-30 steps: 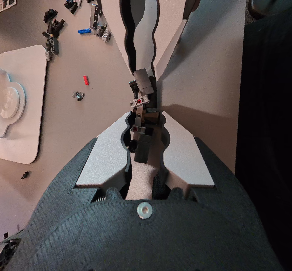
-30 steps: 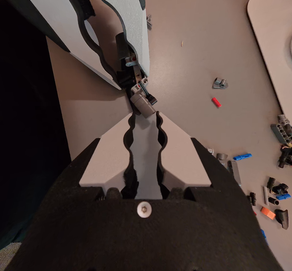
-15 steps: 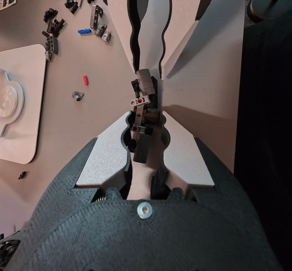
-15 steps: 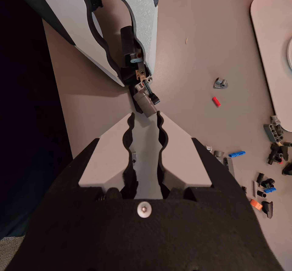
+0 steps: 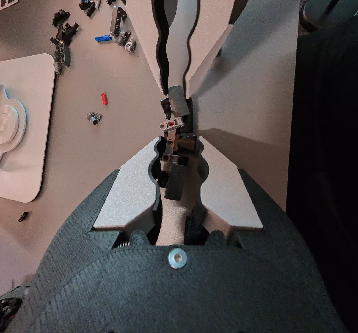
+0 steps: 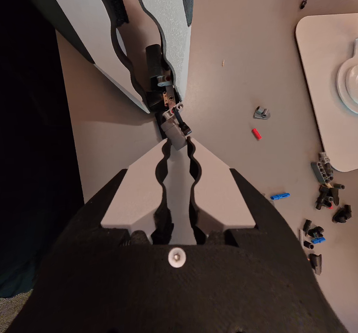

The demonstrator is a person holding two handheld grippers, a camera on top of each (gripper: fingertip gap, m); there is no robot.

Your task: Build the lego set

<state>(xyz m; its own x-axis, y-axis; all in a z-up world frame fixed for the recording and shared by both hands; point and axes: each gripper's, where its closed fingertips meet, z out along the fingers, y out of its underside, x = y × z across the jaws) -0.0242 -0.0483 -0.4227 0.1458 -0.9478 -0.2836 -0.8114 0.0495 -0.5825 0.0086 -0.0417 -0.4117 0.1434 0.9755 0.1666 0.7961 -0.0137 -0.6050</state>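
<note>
1. My left gripper (image 5: 179,143) pinches the lego assembly (image 5: 172,149) by its dark block, close to the counter (image 5: 242,91) edge.
2. My right gripper (image 6: 177,141) is closed on the assembly's grey cylinder end (image 6: 174,134).
3. Farther in lie a red pin (image 5: 104,98), a grey connector (image 5: 94,117) and loose pieces (image 5: 64,32).
4. A white plate (image 5: 29,129) sits farther in again.

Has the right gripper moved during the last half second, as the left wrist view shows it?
Yes. Judged against the light grey lego cylinder, the right gripper has come toward the camera: its fingers have narrowed and now flank the cylinder's end.
</note>
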